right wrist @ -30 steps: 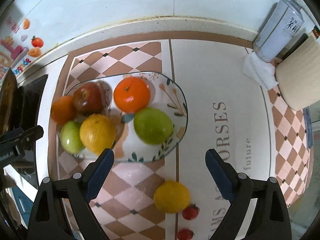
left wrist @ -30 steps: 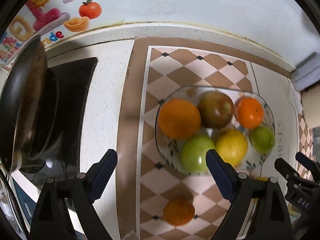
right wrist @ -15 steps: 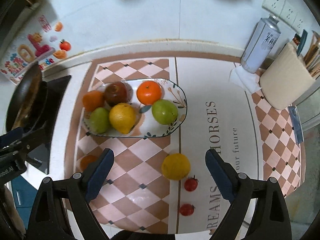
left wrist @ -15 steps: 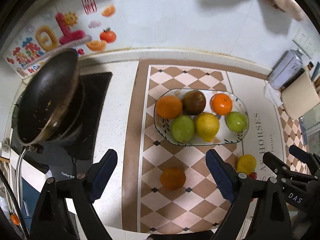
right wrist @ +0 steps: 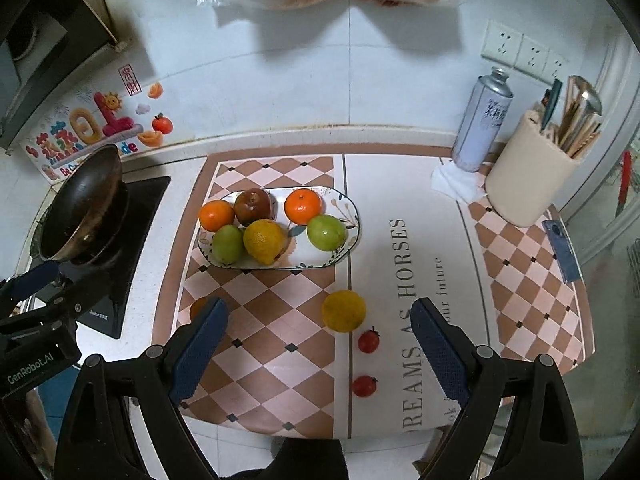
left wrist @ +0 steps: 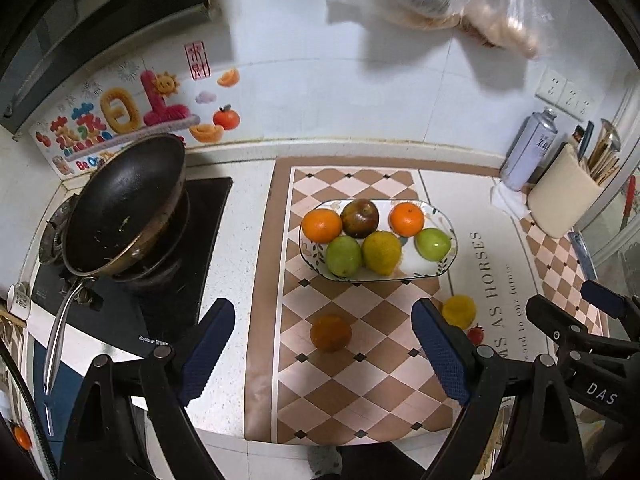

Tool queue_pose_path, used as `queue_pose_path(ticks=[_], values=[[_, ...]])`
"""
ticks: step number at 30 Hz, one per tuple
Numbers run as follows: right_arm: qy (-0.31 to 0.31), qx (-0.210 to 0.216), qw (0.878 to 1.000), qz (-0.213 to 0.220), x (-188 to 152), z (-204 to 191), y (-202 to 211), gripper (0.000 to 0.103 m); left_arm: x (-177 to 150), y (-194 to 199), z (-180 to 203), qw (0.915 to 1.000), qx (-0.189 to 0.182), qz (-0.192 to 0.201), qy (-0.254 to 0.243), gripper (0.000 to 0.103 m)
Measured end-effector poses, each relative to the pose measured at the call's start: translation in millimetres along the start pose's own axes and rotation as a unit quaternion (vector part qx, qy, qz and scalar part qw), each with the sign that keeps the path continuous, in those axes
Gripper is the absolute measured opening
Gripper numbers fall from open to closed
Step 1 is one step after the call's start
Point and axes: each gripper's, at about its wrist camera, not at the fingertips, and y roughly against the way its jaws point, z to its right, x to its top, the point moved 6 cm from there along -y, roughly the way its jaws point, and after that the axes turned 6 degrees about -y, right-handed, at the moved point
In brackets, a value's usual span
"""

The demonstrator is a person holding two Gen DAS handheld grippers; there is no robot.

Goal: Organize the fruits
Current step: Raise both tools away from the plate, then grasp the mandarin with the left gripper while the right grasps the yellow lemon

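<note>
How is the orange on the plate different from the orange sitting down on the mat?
The left orange on the plate looks bright and touches other fruit; the orange on the mat looks darker and duller and lies alone. The first sits inside the plate, the second outside it. Both are round and held by nothing.

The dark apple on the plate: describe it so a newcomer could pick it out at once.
Find the oval plate on the checkered mat, right of the wok. In its back row, nearest the wall, the dark apple sits between two oranges. It is the only dark reddish-brown fruit; the rest are orange, green or yellow.
</note>
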Motion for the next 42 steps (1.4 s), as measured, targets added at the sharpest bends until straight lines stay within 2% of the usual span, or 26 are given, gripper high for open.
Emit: queue_pose_path(ticks=[8, 13, 16, 19, 20, 26, 31, 36, 39, 42], values=[[-0.002, 0.009, 1.0, 0.012, -10, 3, 18, 0.095, -7, 26, 3, 0.9993, 0.012, 0.034, 0.007, 0.09], [-0.02, 0.025, 0.999, 0.004, -10, 10, 8, 0.095, -8, 23, 3, 0.9994, 0.015, 0.031, 0.011, 0.09], [-0.044, 0.034, 0.998, -0.015, -8, 24, -11, 0.095, -9, 13, 2, 0.9997, 0.007, 0.016, 0.018, 0.09], [-0.072, 0.042, 0.995, -0.051, -7, 43, -47, 0.095, -10, -10, -1, 0.9996, 0.012, -0.014, 0.02, 0.093], [-0.079, 0.045, 0.994, -0.06, -6, 47, -58, 0.095, -10, -21, -2, 0.9993, 0.015, -0.027, 0.019, 0.103], [-0.098, 0.043, 0.986, -0.129, -11, 67, -141, 0.095, -22, -87, -7, 0.9937, 0.014, -0.106, 0.033, 0.103], [-0.083, 0.039, 0.979, -0.183, -19, 66, -206, 0.095, -40, -142, -5, 0.983, 0.003, -0.177, 0.049, 0.103], [-0.068, 0.033, 0.974, -0.216, -27, 62, -244, 0.094, -58, -186, 1, 0.9711, -0.003, -0.233, 0.049, 0.103], [-0.064, 0.036, 0.971, -0.227, -30, 59, -256, 0.092, -66, -204, 5, 0.9662, -0.005, -0.254, 0.043, 0.103], [-0.059, 0.038, 0.969, -0.239, -32, 58, -266, 0.085, -72, -216, 8, 0.9629, -0.009, -0.266, 0.043, 0.102]])
